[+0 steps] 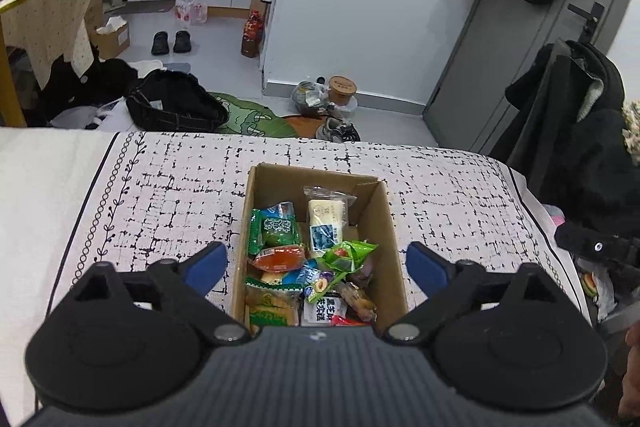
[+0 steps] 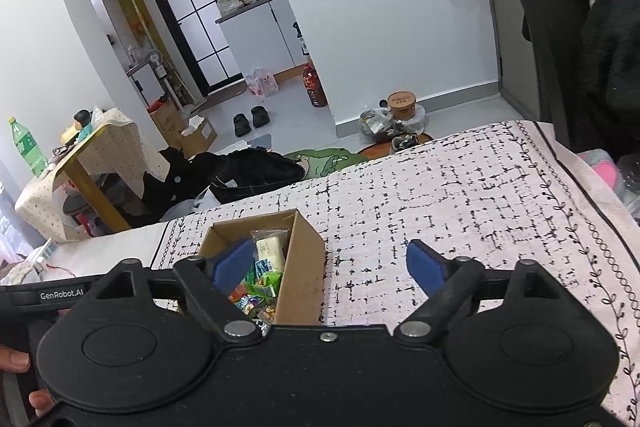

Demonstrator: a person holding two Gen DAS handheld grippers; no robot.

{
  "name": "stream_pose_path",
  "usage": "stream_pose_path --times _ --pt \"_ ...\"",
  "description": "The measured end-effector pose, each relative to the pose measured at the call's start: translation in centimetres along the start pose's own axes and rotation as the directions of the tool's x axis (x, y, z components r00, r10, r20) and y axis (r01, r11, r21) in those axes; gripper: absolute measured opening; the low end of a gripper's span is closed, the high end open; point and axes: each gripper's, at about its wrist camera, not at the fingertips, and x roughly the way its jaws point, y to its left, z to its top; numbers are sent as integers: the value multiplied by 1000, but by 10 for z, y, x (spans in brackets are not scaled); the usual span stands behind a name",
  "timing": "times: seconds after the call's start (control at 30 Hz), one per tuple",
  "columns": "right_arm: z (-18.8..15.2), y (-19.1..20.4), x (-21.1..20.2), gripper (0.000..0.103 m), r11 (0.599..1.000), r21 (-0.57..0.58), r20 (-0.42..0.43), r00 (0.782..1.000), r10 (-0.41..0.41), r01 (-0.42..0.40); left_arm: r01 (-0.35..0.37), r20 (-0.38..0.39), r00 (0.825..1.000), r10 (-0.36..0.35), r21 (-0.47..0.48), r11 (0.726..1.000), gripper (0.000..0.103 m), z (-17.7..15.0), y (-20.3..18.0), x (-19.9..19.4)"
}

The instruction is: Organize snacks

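An open cardboard box (image 1: 390, 227) stands on a white cloth with a black grid pattern (image 1: 168, 187). It holds several wrapped snacks: a clear pack with a pale cake (image 1: 325, 217), a green packet (image 1: 274, 229), an orange one (image 1: 280, 259) and a light green one (image 1: 348, 253). My left gripper (image 1: 318, 267) is open and empty, hovering over the box, its blue pads (image 1: 206, 265) outside the box walls. My right gripper (image 2: 332, 267) is open and empty, above the box's right wall (image 2: 302, 267); the cake pack (image 2: 270, 251) shows inside.
The cloth (image 2: 460, 195) stretches right of the box. Beyond the far edge, the floor holds a black bag (image 1: 176, 103), a green mat (image 1: 248, 117), shoes (image 1: 338, 131) and a tub (image 1: 342, 89). Dark coats (image 1: 580, 131) hang at the right.
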Motion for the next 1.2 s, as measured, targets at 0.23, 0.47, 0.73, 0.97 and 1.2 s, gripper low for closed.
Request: stream_pose_path --times 0.23,0.47,0.73,0.97,1.2 --pt "0 -10 -23 102 1000 -8 7 1000 1 -1 21 -7 1000 -21 56 998 103 -2 -9 -17" --pt "0 -18 -50 103 1000 -18 14 1000 -9 9 28 -4 1000 -28 60 998 103 -5 -14 -35" --pt "-4 -24 -71 103 1000 -18 16 1000 -18 18 52 -4 999 -52 64 997 103 -11 -20 -58" --pt "-7 -21 -88 103 999 -32 13 1000 -3 3 61 -17 998 -59 105 993 103 -18 -32 -76" --pt "-12 -17 -107 103 998 -52 6 1000 23 -23 86 -13 996 -85 145 986 103 -24 -43 -94"
